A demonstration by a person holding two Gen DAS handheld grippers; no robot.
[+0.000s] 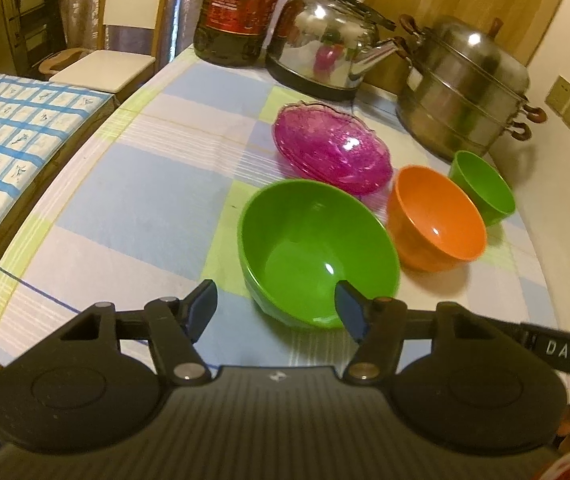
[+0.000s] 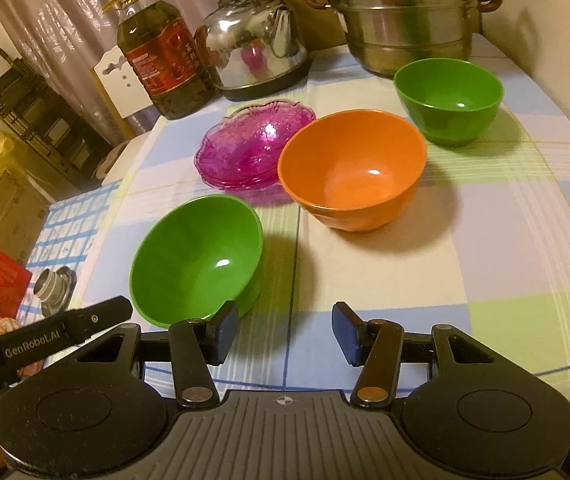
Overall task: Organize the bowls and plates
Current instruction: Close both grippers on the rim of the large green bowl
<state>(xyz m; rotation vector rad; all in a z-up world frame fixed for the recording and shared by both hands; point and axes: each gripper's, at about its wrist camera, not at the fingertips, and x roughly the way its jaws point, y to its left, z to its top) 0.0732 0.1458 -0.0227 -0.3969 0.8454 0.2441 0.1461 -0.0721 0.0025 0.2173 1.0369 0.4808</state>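
Note:
A large green bowl sits tilted on the checked tablecloth. An orange bowl stands to its right, and a smaller green bowl stands beyond that. Stacked pink glass plates lie behind the bowls. My left gripper is open and empty, with its right finger over the near rim of the large green bowl. My right gripper is open and empty, just to the right of that bowl.
A steel kettle, a stacked steel steamer pot and a big oil bottle stand along the back of the table. A lower table with a blue patterned cloth lies to the left.

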